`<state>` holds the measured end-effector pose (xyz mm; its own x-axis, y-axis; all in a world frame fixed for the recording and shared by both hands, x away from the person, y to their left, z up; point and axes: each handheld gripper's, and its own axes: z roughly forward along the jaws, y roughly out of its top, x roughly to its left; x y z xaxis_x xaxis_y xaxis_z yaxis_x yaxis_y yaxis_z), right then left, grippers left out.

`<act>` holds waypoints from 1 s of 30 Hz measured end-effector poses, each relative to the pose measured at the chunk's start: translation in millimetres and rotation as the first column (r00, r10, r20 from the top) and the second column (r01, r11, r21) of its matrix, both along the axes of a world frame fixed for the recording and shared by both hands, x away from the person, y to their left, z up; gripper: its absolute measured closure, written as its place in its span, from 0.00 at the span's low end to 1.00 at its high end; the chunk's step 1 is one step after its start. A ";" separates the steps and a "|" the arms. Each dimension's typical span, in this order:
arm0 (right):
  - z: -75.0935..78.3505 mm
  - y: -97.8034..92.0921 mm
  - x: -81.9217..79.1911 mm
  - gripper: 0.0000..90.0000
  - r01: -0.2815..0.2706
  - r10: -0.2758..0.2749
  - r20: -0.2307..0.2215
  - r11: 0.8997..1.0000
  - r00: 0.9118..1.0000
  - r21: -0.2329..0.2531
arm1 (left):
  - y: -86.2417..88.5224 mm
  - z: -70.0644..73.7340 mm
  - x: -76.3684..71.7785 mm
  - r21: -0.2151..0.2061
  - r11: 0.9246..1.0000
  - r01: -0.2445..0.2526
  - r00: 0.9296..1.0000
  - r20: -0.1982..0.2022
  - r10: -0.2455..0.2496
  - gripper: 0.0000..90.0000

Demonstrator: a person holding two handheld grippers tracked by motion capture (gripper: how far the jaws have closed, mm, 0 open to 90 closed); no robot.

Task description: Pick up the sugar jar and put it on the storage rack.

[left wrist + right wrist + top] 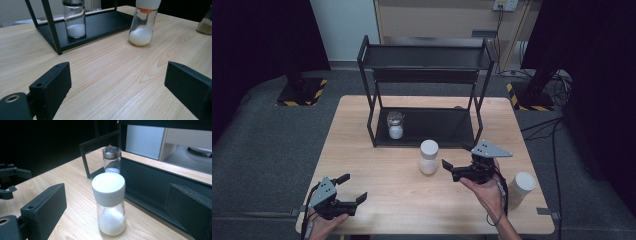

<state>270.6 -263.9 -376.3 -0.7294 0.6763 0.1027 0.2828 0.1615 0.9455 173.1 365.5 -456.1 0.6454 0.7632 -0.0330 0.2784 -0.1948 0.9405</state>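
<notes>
White-capped jar (109, 205) just ahead of right hand-held gripper's (458, 160) parted jaws

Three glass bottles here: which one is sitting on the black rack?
The small glass bottle with the silvery cap, on the black metal rack's bottom shelf. The two white-capped bottles stand on the wooden table.
</notes>
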 end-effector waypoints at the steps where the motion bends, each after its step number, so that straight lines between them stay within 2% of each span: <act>1: -0.6 2.3 1.3 0.04 -0.003 0.003 0.000 1.000 1.000 -0.005 | 0.0 0.0 0.1 0.000 1.000 0.000 1.000 -0.001 0.000 0.07; 16: -9.0 34.1 23.0 0.06 -0.040 0.040 -0.012 0.999 0.999 -0.031 | -0.2 0.2 0.4 0.002 1.000 0.003 1.000 -0.003 -0.003 0.07; 22: -14.1 47.7 31.7 0.07 -0.040 0.039 -0.016 0.997 0.999 -0.060 | -0.4 0.3 0.5 0.003 1.000 0.004 1.000 -0.003 -0.004 0.07; 30: -23.8 58.2 42.6 0.10 -0.040 0.038 -0.036 0.997 0.999 -0.062 | -0.4 0.1 0.8 0.002 1.000 0.006 1.000 -0.003 -0.006 0.07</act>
